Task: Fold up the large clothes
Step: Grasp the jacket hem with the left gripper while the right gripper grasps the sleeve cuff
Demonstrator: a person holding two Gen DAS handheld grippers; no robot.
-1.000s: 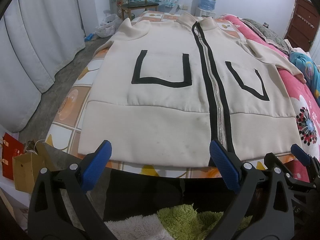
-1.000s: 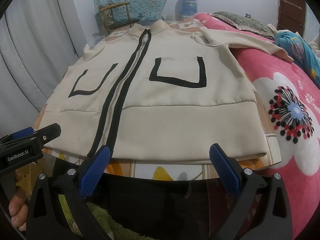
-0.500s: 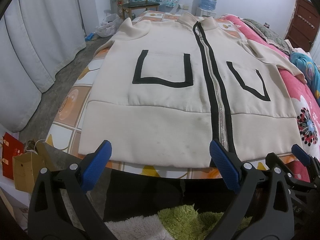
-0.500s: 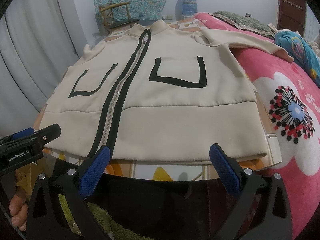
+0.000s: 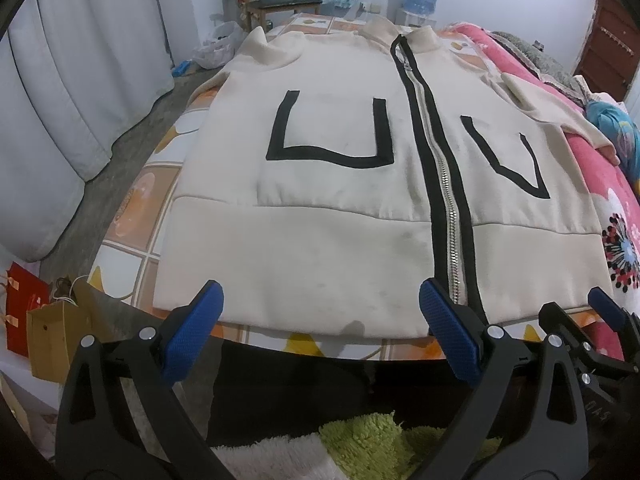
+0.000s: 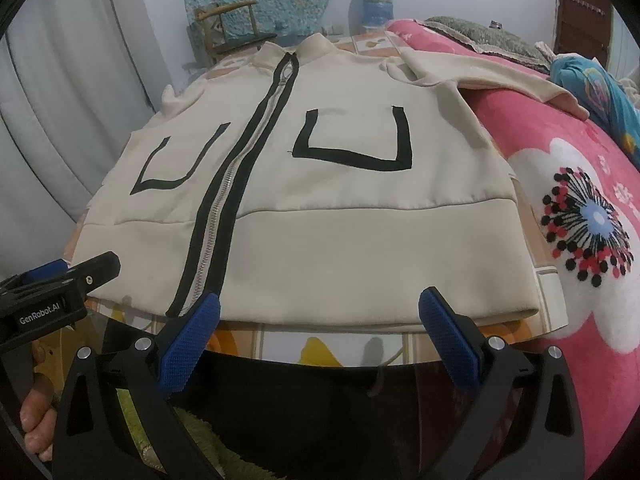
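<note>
Cream zip-front jacket with black trim (image 5: 320, 248) lies flat on the bed at twelve o'clock, beyond my left claw (image 5: 320, 320) and right claw (image 6: 320, 320), both spread wide and empty.

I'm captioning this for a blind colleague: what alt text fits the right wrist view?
A cream zip-front jacket with black-outlined pockets lies flat, front up, on a bed. The open right gripper hovers just short of its hem, holding nothing; the left gripper shows at the left edge.

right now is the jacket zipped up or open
Zipped shut: on the cream jacket, the zipper runs closed from hem to collar, both front panels meeting.
</note>
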